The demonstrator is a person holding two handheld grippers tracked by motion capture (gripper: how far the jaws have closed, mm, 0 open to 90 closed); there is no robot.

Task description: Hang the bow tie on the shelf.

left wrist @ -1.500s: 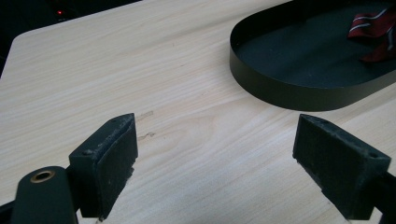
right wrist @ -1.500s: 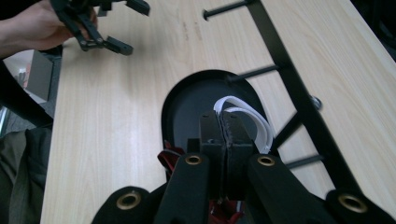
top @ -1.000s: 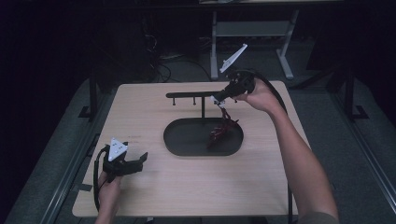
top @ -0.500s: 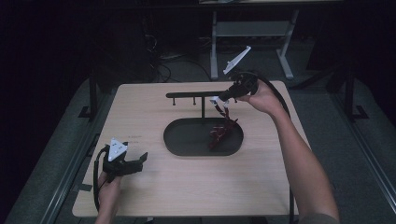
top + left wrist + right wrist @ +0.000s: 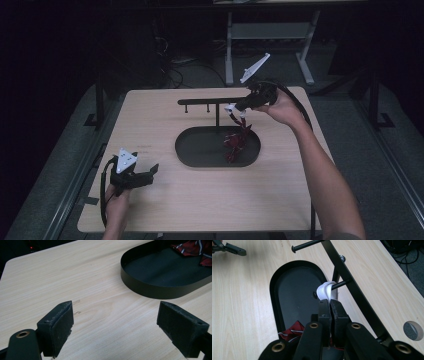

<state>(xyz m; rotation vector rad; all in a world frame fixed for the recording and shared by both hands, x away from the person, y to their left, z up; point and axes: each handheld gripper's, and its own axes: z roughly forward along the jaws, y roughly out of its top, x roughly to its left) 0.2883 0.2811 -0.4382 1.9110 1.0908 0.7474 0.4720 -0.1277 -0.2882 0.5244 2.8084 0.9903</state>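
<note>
In the high view, the right tool [image 5: 239, 111] holds the white loop [image 5: 231, 108] at the rack [image 5: 216, 101] above the tray [image 5: 200, 150]; the red tie [image 5: 236, 142] hangs into the tray. The left tool [image 5: 145, 174] rests on the counter [image 5: 200, 200], left of the tray.

In the left gripper view, its jaws stand wide apart, with nothing between them.

In the right gripper view, the jaws pinch the loop [image 5: 325, 291] on a rack peg [image 5: 342, 283].
</note>
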